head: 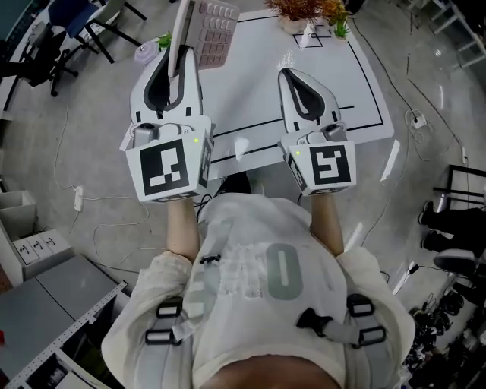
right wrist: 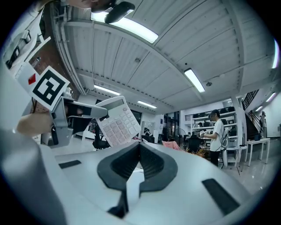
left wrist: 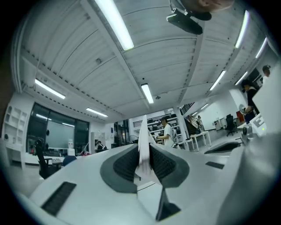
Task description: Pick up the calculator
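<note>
The calculator (head: 213,31), white with pinkish keys, is lifted well above the white table (head: 250,91). My left gripper (head: 177,64) is shut on its lower edge, and it stands up out of the jaws. In the left gripper view the calculator (left wrist: 142,132) shows edge-on as a thin white blade pinched between the dark pads. The right gripper view shows the calculator (right wrist: 117,121) with its key face toward the camera, gripped by the left gripper (right wrist: 90,112). My right gripper (head: 288,74) hangs beside it over the table; its jaws (right wrist: 139,147) meet with nothing between them.
A potted plant (head: 304,11) stands at the table's far end, which has black lines marked on it. Office chairs (head: 64,30) are at the far left, a power strip (head: 30,247) and cables lie on the floor. A person (right wrist: 216,132) stands by shelves in the distance.
</note>
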`<state>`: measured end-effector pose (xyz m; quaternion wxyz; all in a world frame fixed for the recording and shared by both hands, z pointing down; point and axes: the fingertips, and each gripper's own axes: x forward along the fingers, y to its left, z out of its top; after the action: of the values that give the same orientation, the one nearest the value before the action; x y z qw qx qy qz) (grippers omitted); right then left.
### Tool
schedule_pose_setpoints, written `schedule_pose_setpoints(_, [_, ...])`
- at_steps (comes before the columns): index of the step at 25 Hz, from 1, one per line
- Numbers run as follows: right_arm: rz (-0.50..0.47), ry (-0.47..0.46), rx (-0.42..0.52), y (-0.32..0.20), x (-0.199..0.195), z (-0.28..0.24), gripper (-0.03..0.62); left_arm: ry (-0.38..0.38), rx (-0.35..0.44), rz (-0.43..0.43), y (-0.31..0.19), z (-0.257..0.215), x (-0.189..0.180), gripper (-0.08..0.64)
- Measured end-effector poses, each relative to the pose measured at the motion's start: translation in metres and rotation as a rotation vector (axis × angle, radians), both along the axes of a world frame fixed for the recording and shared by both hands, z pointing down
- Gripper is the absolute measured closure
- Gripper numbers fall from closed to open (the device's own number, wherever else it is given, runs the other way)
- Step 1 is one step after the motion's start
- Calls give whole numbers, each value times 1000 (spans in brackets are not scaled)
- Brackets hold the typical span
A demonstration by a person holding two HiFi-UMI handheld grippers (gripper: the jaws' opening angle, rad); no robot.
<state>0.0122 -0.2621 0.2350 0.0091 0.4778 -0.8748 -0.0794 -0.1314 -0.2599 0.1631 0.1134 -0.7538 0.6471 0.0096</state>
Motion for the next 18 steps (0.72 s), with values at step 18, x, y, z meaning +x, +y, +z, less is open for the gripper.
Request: schedule_pose_setpoints(18, [18, -5, 10, 20, 3, 9, 588, -84, 41, -97, 37, 35, -7, 476])
